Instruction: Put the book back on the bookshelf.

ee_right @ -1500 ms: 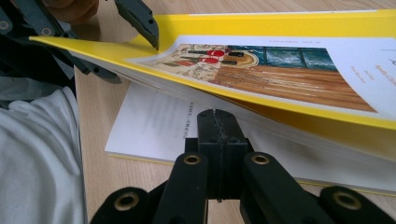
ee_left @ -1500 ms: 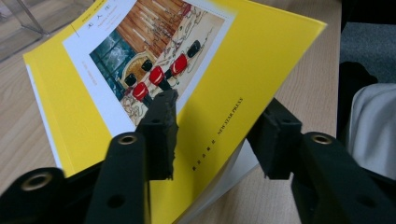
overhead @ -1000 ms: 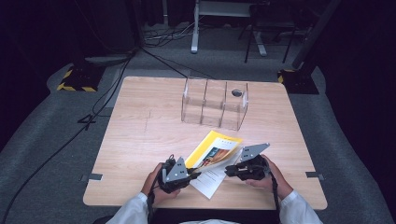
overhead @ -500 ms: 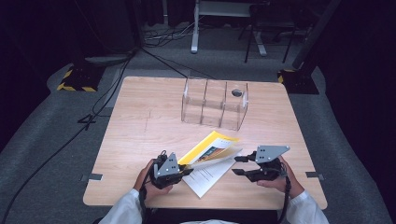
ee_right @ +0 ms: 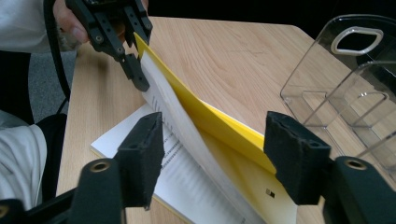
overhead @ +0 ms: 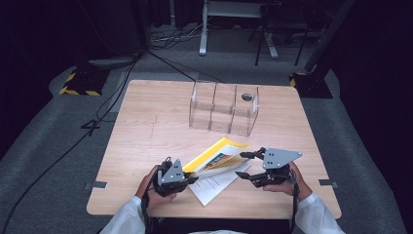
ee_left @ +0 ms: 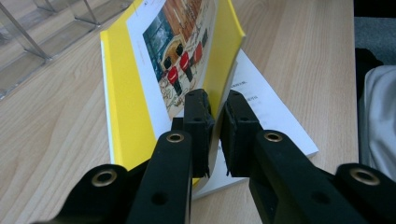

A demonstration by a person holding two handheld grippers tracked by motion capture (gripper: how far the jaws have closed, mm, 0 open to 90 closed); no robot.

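Your left gripper (overhead: 191, 179) pinches the yellow booklet's (overhead: 214, 157) cover; your right gripper (overhead: 245, 165) hangs wide open.

The booklet lies near the table's (overhead: 146, 126) front edge, its cover raised by the corner at about 7 o'clock, jaws nearly closed on it. A white printed sheet (overhead: 216, 184) sits under it, toward 6 o'clock. Your right gripper's jaws straddle the booklet's 3 o'clock end without touching. The clear divided organizer (overhead: 224, 107) stands well apart at 12 o'clock.
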